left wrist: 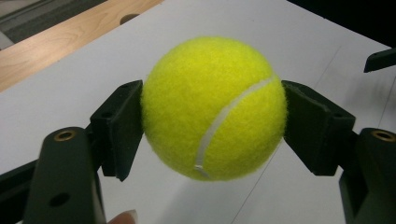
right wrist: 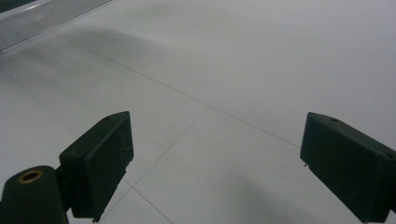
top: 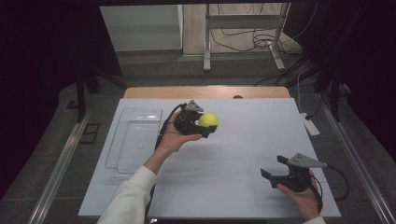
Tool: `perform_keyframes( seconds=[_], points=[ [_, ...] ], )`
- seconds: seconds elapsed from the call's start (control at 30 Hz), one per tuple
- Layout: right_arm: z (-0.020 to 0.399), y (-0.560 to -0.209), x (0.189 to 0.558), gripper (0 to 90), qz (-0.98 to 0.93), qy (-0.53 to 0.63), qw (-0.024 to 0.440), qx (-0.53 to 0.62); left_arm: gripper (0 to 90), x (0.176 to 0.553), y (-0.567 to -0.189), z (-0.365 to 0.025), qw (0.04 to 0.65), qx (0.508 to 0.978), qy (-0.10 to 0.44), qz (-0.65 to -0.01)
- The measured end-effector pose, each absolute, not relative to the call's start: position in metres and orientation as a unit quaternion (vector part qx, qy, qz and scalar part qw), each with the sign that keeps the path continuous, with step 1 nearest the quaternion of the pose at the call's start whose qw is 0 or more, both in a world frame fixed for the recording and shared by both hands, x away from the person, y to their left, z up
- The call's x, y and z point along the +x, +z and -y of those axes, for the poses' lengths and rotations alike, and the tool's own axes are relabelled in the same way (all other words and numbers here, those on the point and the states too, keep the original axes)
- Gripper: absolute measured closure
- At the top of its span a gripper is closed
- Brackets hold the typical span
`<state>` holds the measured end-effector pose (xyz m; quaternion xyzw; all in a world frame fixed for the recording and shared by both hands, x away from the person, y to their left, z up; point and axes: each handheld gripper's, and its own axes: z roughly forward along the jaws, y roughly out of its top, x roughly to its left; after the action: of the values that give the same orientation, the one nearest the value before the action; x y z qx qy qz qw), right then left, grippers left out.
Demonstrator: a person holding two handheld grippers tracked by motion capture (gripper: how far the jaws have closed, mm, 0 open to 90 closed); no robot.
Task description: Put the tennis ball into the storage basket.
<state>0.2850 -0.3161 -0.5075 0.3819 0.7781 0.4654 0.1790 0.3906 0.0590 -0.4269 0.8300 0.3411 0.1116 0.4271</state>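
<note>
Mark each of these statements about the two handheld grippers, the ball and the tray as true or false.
1. The left gripper is shut on the fuzzy yellow tennis ball. True.
2. The ball lies inside the clear plastic tray. False: it is held above the white table surface, right of the tray.
3. The right gripper holds a second ball. False: its jaws are open and empty.
4. The tray is empty. True.

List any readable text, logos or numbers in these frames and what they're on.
None readable.
tennis ball: a white seam, no brand print on the side in view.
clear plastic tray: no label.
white table cover: thin lines, no writing.
white power strip beside the table: too small to tell.
</note>
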Motion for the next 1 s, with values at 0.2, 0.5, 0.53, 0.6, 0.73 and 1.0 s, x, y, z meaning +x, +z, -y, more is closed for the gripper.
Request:
perform_keyframes(
  seconds=[0.2, 0.5, 0.53, 0.6, 0.73, 1.0],
  points=[
    [0.316, -0.508, 0.285, 9.9, -0.778, 0.465, 0.179, 0.383, 27.2, 0.389, -0.424, -0.065, 0.430, 0.827, 0.119, -0.343],
    [0.317, -0.508, 0.285, 9.9, -0.776, 0.467, 0.180, 0.383, 27.2, 0.380, -0.419, -0.076, 0.443, 0.817, 0.129, -0.346],
    [0.316, -0.508, 0.285, 9.8, -0.776, 0.467, 0.180, 0.383, 27.2, 0.379, -0.419, -0.078, 0.444, 0.817, 0.130, -0.346],
    [0.316, -0.508, 0.285, 9.9, -0.777, 0.465, 0.180, 0.383, 27.2, 0.379, -0.419, -0.079, 0.441, 0.817, 0.135, -0.346],
    [0.316, -0.508, 0.285, 9.9, -0.777, 0.464, 0.182, 0.384, 27.2, 0.378, -0.418, -0.081, 0.440, 0.817, 0.140, -0.346],
    [0.317, -0.508, 0.285, 9.9, -0.776, 0.463, 0.182, 0.387, 27.2, 0.376, -0.413, -0.092, 0.440, 0.812, 0.153, -0.351]
  ],
)
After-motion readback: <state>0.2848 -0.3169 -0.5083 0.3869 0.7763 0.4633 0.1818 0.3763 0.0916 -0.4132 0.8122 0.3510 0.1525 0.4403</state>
